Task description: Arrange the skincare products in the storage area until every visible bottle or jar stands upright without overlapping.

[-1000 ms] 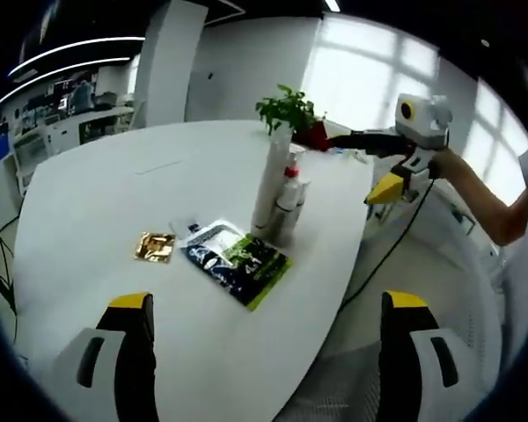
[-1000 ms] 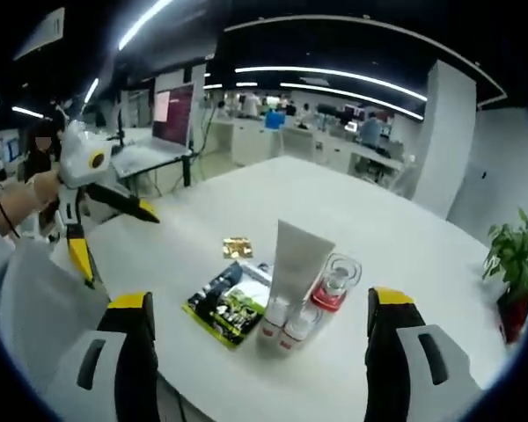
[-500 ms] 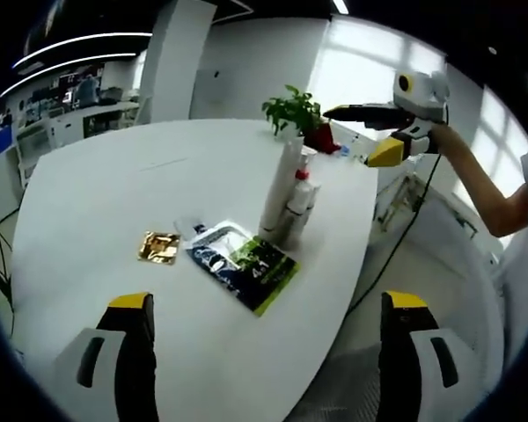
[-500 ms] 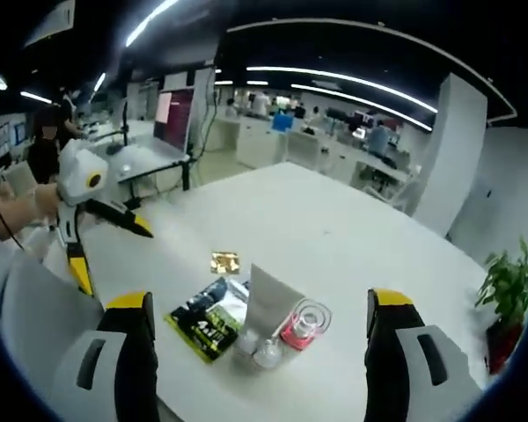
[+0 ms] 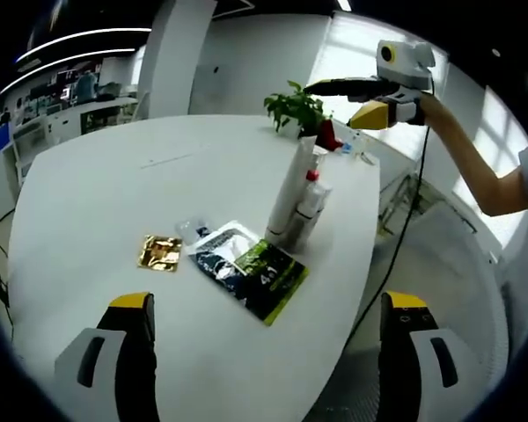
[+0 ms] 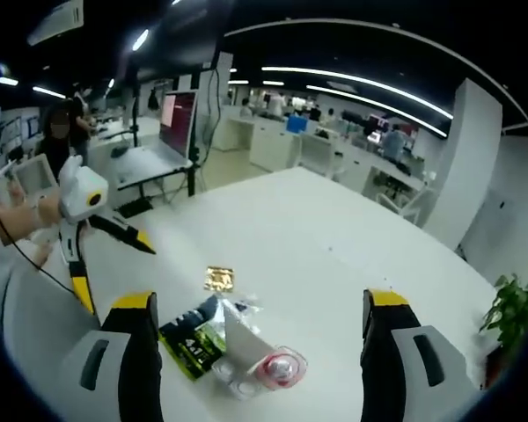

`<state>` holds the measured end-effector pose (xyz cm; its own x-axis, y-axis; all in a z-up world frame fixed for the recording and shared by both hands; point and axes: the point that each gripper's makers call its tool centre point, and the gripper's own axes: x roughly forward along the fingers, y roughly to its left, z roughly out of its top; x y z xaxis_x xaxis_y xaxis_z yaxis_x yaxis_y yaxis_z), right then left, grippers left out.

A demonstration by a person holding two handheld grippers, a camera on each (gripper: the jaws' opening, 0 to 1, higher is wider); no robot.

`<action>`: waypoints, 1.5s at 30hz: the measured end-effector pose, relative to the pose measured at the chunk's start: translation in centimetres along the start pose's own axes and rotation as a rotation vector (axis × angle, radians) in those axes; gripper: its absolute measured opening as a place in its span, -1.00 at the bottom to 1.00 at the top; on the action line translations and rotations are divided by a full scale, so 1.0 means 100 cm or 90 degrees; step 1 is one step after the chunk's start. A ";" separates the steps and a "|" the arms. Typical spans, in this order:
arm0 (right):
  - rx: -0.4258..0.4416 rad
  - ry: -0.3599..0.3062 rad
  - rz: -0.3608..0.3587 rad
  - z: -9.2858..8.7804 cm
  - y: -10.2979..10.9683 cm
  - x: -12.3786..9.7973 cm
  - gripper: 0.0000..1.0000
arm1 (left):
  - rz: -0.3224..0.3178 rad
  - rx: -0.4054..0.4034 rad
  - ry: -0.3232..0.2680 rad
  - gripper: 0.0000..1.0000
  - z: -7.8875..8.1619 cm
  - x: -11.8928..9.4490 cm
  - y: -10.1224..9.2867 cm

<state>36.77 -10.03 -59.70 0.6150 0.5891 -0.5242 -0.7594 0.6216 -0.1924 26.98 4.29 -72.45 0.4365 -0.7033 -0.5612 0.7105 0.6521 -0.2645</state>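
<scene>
Left gripper [image 5: 262,356]: jaws are being held wide apart with nothing between them, above the near part of the white table [image 5: 97,202]. Ahead of the jaws, a dark sachet with a green corner [image 5: 246,270] is being seen lying flat; just to its left a small gold packet [image 5: 159,252] is lying flat, apart from it. Beyond the sachet, a tall white tube [image 5: 290,189] is standing upright, with a white bottle with a red collar [image 5: 310,204] touching or just beside it on the right. Farther ahead a potted plant [image 5: 297,108] is standing near the table's far edge.

Right gripper [image 6: 257,360]: jaws are being held wide apart and empty, above the products. Between the jaws, low in the right gripper view, the tube [image 6: 238,338] is being seen from above, with a clear jar with a pink base [image 6: 279,367] just right of it and the sachet [image 6: 191,338] to the left. The gold packet [image 6: 218,279] is lying ahead, apart.
</scene>
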 end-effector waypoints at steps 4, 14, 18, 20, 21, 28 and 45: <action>0.003 -0.001 0.020 0.010 -0.004 0.010 0.75 | -0.006 0.003 0.009 0.98 -0.001 0.004 0.000; -0.003 0.011 0.053 0.021 -0.010 0.042 0.51 | -0.011 0.001 0.016 0.98 -0.002 0.008 0.004; 0.002 0.013 0.069 0.025 -0.012 0.055 0.30 | -0.012 -0.005 0.017 0.97 -0.002 0.010 0.008; 0.001 0.020 0.077 0.024 -0.012 0.062 0.22 | -0.013 -0.006 0.017 0.96 -0.002 0.011 0.009; -0.003 0.032 0.085 0.022 -0.014 0.068 0.19 | -0.012 -0.007 0.016 0.96 -0.001 0.012 0.010; -0.017 0.078 0.120 0.008 -0.012 0.093 -0.05 | -0.015 -0.012 0.018 0.94 -0.001 0.018 0.015; -0.034 0.188 0.175 -0.049 -0.009 0.123 -0.15 | -0.025 -0.032 0.035 0.82 -0.002 0.034 0.031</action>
<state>43.99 -5.88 -70.05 0.3052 0.5511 -0.7766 -0.9019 0.4290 -0.0501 30.53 3.93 -75.34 0.3766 -0.7129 -0.5916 0.6976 0.6384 -0.3253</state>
